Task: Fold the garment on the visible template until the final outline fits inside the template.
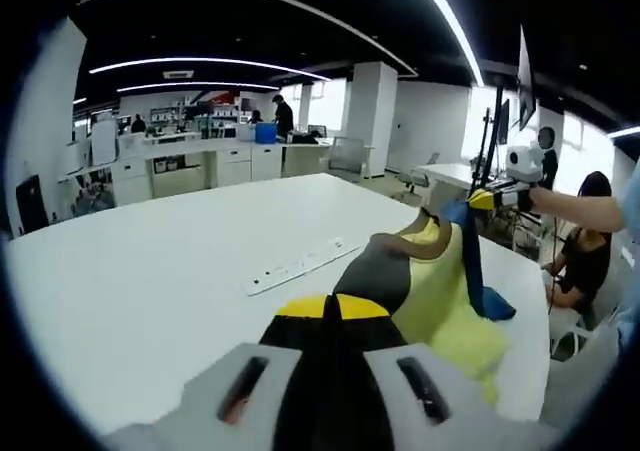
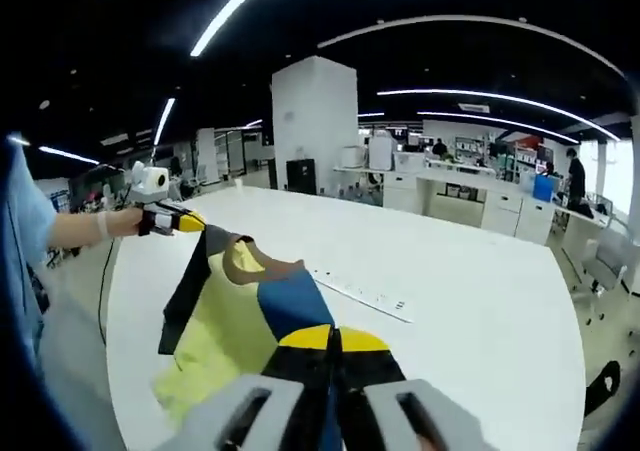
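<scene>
Yellow short-sleeved cloth garment [image 1: 440, 301] with one dark grey sleeve, one blue sleeve and a brown collar hangs above the white table [image 1: 150, 271], stretched between both tools, lower hem resting on the tabletop.

Left gripper [image 1: 333, 307]: yellow-tipped jaws clenched on the grey shoulder. Right gripper [image 2: 334, 339]: jaws clenched on the blue shoulder.

White power strip [image 2: 362, 296] lies on the table just beyond the garment.

Progress, judged: no fold made yet; garment not yet laid flat. No template outline discernible on the table. All folds remain.

No readable writing or brand anywhere.
</scene>
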Demonstrator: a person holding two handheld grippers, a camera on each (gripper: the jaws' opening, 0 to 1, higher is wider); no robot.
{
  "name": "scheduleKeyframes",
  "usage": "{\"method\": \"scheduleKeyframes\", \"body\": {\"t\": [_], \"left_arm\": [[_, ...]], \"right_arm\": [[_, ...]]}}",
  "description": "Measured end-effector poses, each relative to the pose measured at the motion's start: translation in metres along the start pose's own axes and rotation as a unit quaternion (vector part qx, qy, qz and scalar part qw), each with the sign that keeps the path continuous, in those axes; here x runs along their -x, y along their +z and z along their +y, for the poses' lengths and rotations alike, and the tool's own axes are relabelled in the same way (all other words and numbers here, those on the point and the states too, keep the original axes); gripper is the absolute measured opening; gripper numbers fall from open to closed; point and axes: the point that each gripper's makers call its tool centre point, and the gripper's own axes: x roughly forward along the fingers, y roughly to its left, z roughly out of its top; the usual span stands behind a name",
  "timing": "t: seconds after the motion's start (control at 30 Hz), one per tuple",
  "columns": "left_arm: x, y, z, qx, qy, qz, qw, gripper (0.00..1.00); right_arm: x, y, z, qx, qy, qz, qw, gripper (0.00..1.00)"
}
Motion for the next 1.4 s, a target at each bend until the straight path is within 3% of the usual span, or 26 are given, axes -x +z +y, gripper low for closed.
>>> {"method": "scheduleKeyframes", "body": {"t": [0.33, 0.53, 0.7, 0.93, 1.23, 1.3, 1.4], "left_arm": [[-0.074, -0.072, 0.039, 0.027, 0.027, 0.066, 0.9971, 0.0], [-0.096, -0.099, 0.056, 0.046, 0.047, 0.088, 0.994, 0.0], [-0.106, -0.111, 0.062, 0.053, 0.057, 0.099, 0.992, 0.0], [-0.109, -0.127, 0.063, 0.033, 0.059, 0.124, 0.99, 0.0], [-0.112, -0.124, 0.063, 0.027, 0.048, 0.113, 0.9921, 0.0], [-0.111, -0.123, 0.062, 0.029, 0.042, 0.109, 0.9927, 0.1], [-0.112, -0.12, 0.06, 0.034, 0.035, 0.103, 0.9935, 0.36]], "right_arm": [[-0.084, -0.065, -0.035, -0.002, 0.011, 0.092, 0.9957, 0.0], [-0.114, -0.095, -0.047, -0.005, 0.01, 0.138, 0.9904, 0.0], [-0.129, -0.11, -0.059, -0.003, 0.004, 0.156, 0.9877, 0.0], [-0.135, -0.12, -0.061, 0.004, -0.001, 0.166, 0.9862, 0.0], [-0.135, -0.12, -0.059, 0.01, 0.003, 0.162, 0.9868, 0.0], [-0.135, -0.115, -0.058, 0.013, 0.006, 0.146, 0.9892, 0.0], [-0.134, -0.11, -0.047, -0.018, 0.016, 0.13, 0.9913, 0.35]]}}
